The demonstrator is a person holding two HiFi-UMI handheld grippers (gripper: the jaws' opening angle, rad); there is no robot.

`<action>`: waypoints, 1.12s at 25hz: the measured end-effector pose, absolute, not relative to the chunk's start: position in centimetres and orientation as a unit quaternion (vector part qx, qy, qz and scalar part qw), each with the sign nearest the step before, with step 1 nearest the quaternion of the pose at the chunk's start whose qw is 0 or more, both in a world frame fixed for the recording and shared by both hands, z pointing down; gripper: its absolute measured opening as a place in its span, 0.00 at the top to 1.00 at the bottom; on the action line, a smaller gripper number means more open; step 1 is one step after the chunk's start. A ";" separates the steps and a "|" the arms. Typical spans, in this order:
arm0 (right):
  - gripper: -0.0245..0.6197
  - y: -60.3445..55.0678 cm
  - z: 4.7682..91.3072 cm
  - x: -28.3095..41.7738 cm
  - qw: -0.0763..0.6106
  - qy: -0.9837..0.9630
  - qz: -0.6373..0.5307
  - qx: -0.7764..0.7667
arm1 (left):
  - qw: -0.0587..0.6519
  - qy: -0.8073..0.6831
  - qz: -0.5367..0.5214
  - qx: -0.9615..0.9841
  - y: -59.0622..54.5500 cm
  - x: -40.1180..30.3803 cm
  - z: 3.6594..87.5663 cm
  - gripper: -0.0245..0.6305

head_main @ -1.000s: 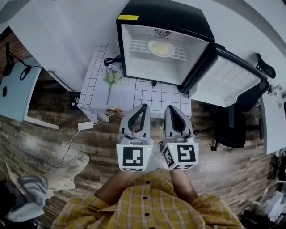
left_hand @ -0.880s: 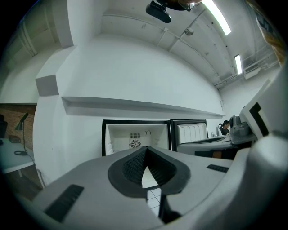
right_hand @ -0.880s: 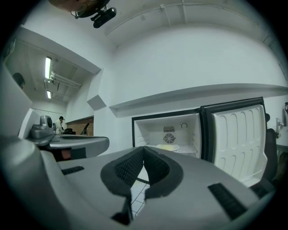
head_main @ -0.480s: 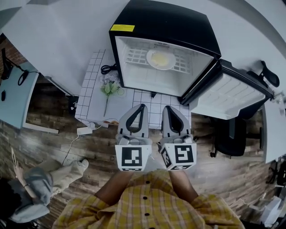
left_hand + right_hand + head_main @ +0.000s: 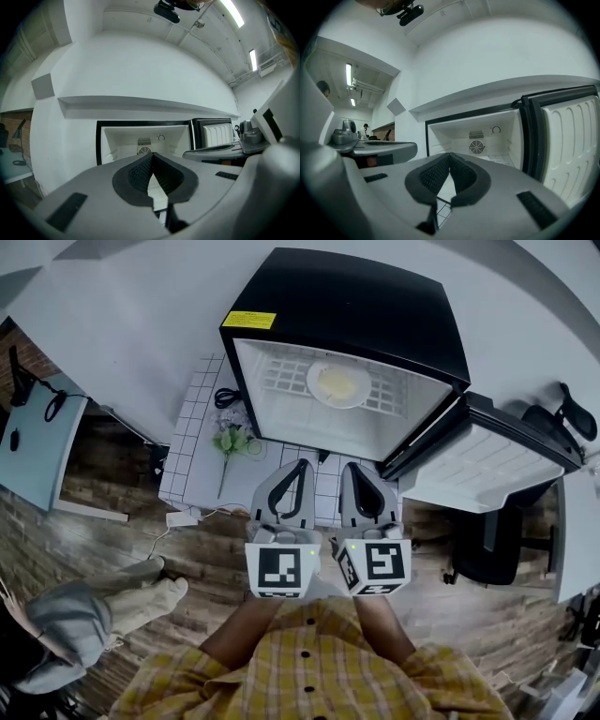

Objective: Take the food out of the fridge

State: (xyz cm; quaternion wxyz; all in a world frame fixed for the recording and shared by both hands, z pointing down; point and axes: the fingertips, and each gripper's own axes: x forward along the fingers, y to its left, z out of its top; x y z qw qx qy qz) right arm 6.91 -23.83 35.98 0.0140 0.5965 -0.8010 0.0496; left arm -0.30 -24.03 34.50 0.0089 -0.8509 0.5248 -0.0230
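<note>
The food (image 5: 339, 383), a pale yellow mass whose kind cannot be told, is seen on a white plate (image 5: 312, 381) that rests on the wire shelf (image 5: 281, 374) inside the open fridge (image 5: 375, 306), toward the back and about midway across. It lies ahead of both grippers and well apart from them. The left gripper (image 5: 302, 463) and right gripper (image 5: 354, 466) are held side by side just outside the fridge's mouth and pointed level at it. Both are clenched, with the pads pressed together and nothing grasped between them. The plate is round, so no long axis can be given. It lies flat with its face up, and the food is heaped near its middle. The fridge is black outside and white inside, and its door (image 5: 483, 460) is swung wide to the right. It stands on a white tiled table (image 5: 192, 460) set against a white wall (image 5: 141, 315). A flower (image 5: 231, 440) lies on the table left of the fridge, with a dark cable (image 5: 225, 397) coiled beside it. The floor (image 5: 112, 549) is brown and patterned. A black chair (image 5: 492, 535) stands beyond the door, and a person (image 5: 75, 624) is seen at the lower left.
</note>
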 end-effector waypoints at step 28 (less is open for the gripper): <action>0.95 -31.6 39.6 8.5 -0.075 -0.779 0.195 0.591 | 0.018 0.513 -0.040 -0.857 -29.7 -0.2 35.2 0.95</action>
